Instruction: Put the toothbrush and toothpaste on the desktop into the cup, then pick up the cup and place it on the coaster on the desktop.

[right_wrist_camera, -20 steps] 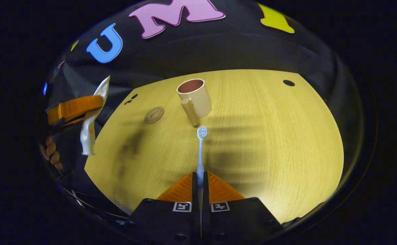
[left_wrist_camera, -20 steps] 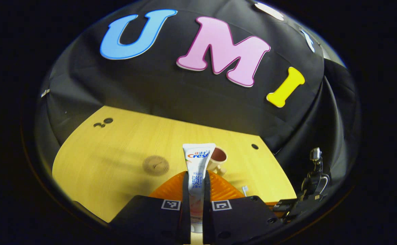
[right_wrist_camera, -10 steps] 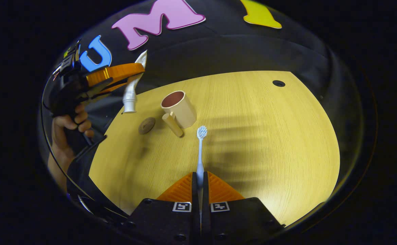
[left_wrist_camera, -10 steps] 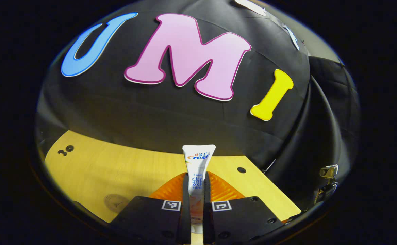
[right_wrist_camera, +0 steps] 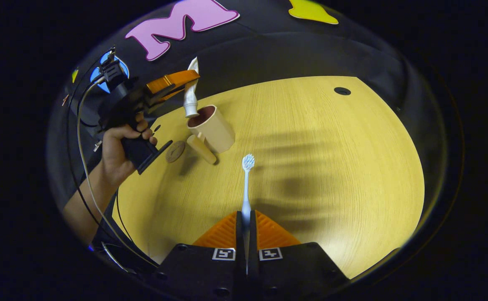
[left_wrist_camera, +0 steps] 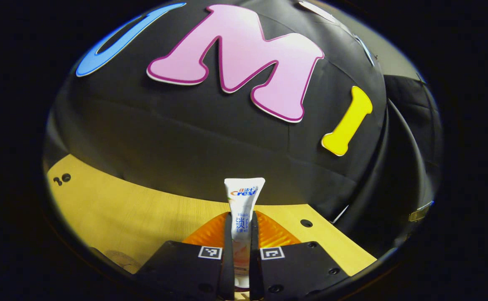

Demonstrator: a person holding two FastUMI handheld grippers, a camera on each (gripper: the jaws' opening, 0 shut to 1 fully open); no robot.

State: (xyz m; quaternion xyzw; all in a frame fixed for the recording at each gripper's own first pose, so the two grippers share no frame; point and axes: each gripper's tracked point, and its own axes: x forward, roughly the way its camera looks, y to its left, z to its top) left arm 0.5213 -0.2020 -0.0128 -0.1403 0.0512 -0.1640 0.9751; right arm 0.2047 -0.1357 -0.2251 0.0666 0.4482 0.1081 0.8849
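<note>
My left gripper (left_wrist_camera: 241, 219) is shut on the white toothpaste tube (left_wrist_camera: 242, 209), which stands up between its fingers. In the right gripper view that same gripper (right_wrist_camera: 187, 81), held by a hand (right_wrist_camera: 120, 144), hangs the toothpaste tube (right_wrist_camera: 191, 94) cap-down just above the rim of the beige cup (right_wrist_camera: 210, 127). The cup stands on the wooden desktop (right_wrist_camera: 310, 159), its handle toward me. My right gripper (right_wrist_camera: 246, 219) is shut on the handle of the pale blue toothbrush (right_wrist_camera: 246, 184), bristles pointing away, above the desk. The round brown coaster (right_wrist_camera: 175, 151) lies left of the cup.
A small dark hole (right_wrist_camera: 342, 90) sits near the desk's far right edge. The person's forearm (right_wrist_camera: 87, 200) and a cable (right_wrist_camera: 89, 175) run down the left side. In the left gripper view another hole (left_wrist_camera: 306, 223) marks the desktop (left_wrist_camera: 114, 209) by the cloth wall.
The left gripper has carried the toothpaste rightward and down, from beside the cup to just over its mouth. The right gripper keeps the toothbrush almost still.
</note>
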